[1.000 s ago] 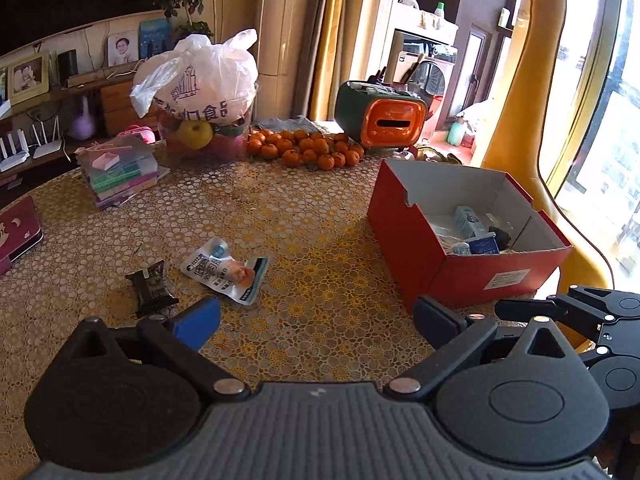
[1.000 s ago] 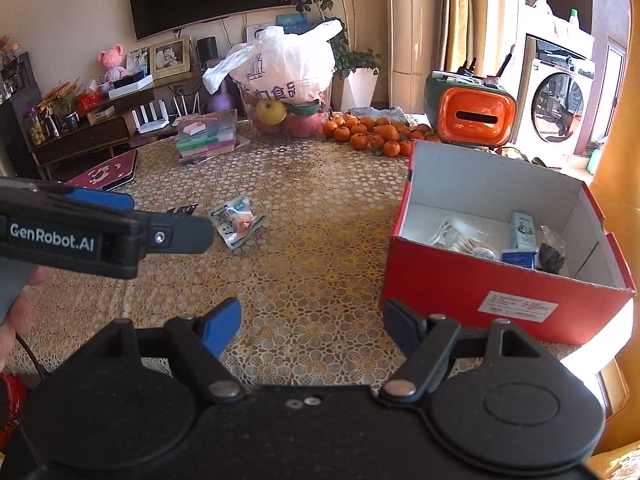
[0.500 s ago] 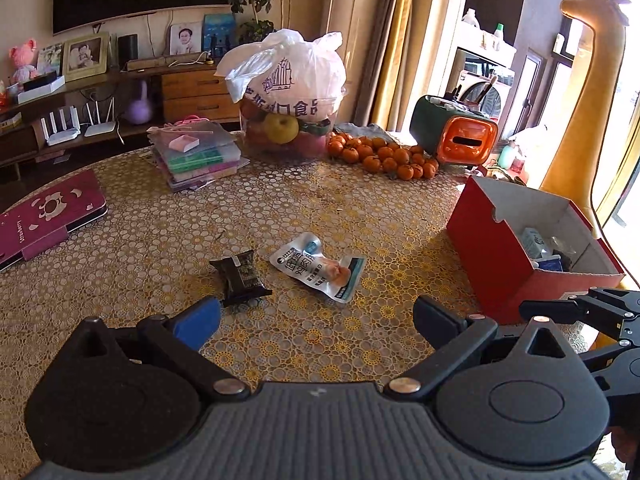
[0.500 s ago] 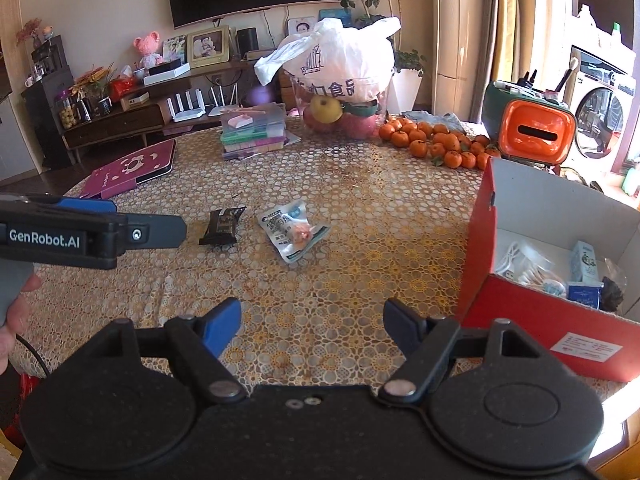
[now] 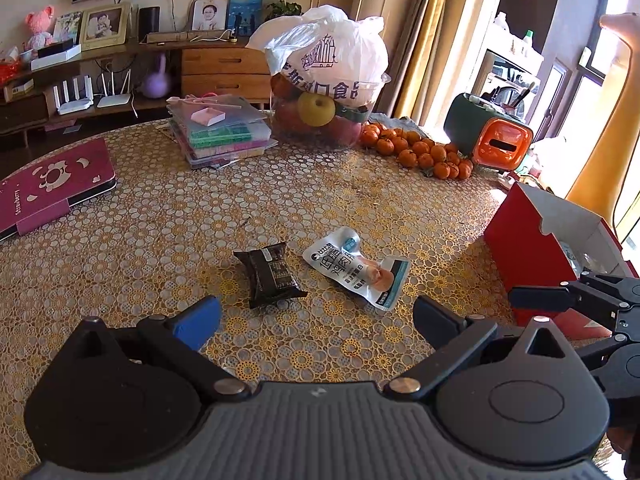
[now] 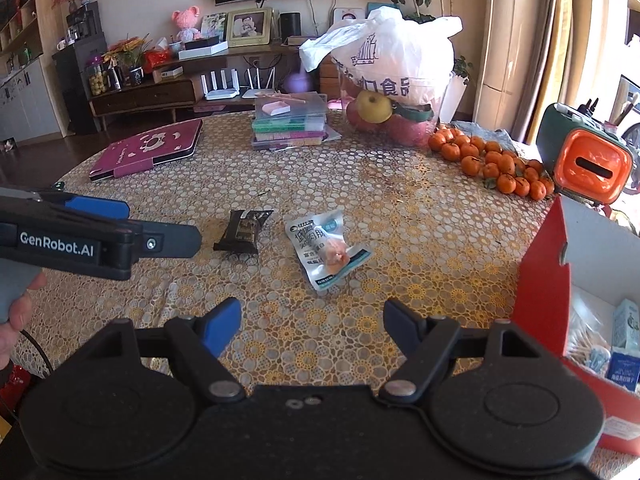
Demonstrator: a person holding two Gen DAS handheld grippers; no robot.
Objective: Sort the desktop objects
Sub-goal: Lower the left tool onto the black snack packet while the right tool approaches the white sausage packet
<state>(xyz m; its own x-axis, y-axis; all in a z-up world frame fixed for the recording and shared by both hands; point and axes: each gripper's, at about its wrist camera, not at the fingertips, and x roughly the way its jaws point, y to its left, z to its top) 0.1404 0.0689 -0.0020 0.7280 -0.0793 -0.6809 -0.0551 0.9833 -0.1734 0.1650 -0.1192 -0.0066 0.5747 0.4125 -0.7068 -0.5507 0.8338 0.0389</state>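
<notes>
Left wrist view first, from left to right: a maroon notebook lies at the table's far left edge, and a stack of clear plastic cases sits behind it toward the middle. On the patterned tablecloth, a dark snack packet lies just ahead of the left gripper, whose fingers are spread wide with nothing between them. Just beside the dark packet, to its right and not touching it, lies a white food pouch with a teal end. Behind them stands a white plastic bag over a bowl of fruit, then a row of tangerines and an orange and green container. At the right edge stands a red box, open at the top, with the right gripper reaching in front of it.

Right wrist view, left to right: the left gripper comes in from the left, its tip near the dark snack packet. The white food pouch lies near the middle of the table, ahead of the right gripper, whose fingers are also spread apart and empty. The red box stands at the right, with small cartons and wrapped items inside it.
</notes>
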